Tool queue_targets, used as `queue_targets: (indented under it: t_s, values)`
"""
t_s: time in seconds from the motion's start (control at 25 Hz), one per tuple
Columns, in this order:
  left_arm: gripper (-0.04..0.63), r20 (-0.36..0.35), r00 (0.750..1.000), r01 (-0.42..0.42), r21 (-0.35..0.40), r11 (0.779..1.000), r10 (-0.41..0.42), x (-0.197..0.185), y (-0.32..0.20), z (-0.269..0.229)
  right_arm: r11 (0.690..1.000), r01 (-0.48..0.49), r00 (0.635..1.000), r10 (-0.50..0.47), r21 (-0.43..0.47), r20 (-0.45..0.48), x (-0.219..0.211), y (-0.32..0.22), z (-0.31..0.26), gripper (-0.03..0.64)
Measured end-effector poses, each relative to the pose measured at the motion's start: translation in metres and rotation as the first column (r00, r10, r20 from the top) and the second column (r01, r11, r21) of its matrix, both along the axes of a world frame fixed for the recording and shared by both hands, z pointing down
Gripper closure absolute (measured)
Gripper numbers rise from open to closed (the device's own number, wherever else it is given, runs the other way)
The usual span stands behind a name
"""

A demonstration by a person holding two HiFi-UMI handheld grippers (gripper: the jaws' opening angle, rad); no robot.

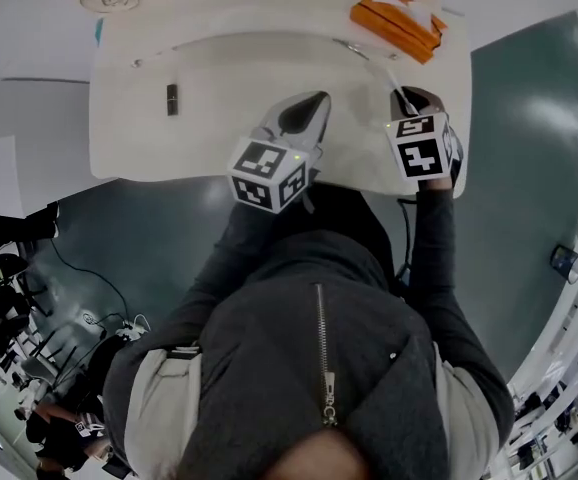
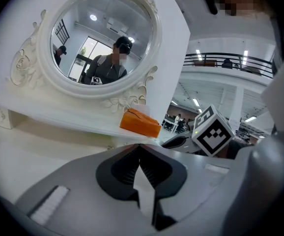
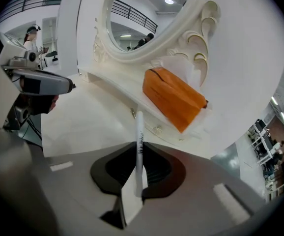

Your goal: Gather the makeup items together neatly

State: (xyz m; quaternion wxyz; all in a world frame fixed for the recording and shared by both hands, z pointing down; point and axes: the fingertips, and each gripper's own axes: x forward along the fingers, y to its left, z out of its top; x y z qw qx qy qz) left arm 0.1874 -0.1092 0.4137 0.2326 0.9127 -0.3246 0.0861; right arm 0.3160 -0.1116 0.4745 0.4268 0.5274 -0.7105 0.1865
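Fingers (image 3: pixel 116 170) of the right gripper (image 3: pixel 138 149): clenched on a slim white makeup pen (image 3: pixel 139 132), pointing out over the right end of the white desk (image 3: pixel 83 122), towards the orange pouch (image 3: pixel 174 98) on the shelf under the mirror (image 3: pixel 147 18). Fingers (image 2: pixel 122 170) of the left gripper (image 2: pixel 140 149): pressed together, grasping nothing, near the desk's front edge, left of the right gripper. Far left on the desk, well apart from both: a small dark tube (image 1: pixel 172 99), lying alone.
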Motion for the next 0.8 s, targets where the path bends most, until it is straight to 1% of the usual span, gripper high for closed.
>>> queue_targets:
  t_s: [0.2,0.4,0.6,0.8]
  values:
    - [0.586,0.000,0.997,0.071,0.007,0.997,-0.071,-0.038,-0.004,-0.006,0.996,0.092,0.995,-0.092,0.016,0.024,-0.045,-0.014,-0.007,0.578]
    - [0.586,0.002,0.987,0.162,0.010,0.987,-0.162,-0.077,-0.008,-0.007,0.980,0.197,0.980,-0.197,0.014,0.029,-0.090,-0.028,-0.005,0.578]
    - [0.586,0.008,0.965,0.263,0.004,0.965,-0.263,-0.121,-0.012,-0.008,0.956,0.293,0.955,-0.293,0.014,0.043,-0.140,-0.042,-0.006,0.578]
    - [0.586,0.016,0.936,0.350,-0.005,0.937,-0.350,-0.163,-0.011,-0.006,0.923,0.385,0.922,-0.386,0.021,0.045,-0.187,-0.054,-0.006,0.577]
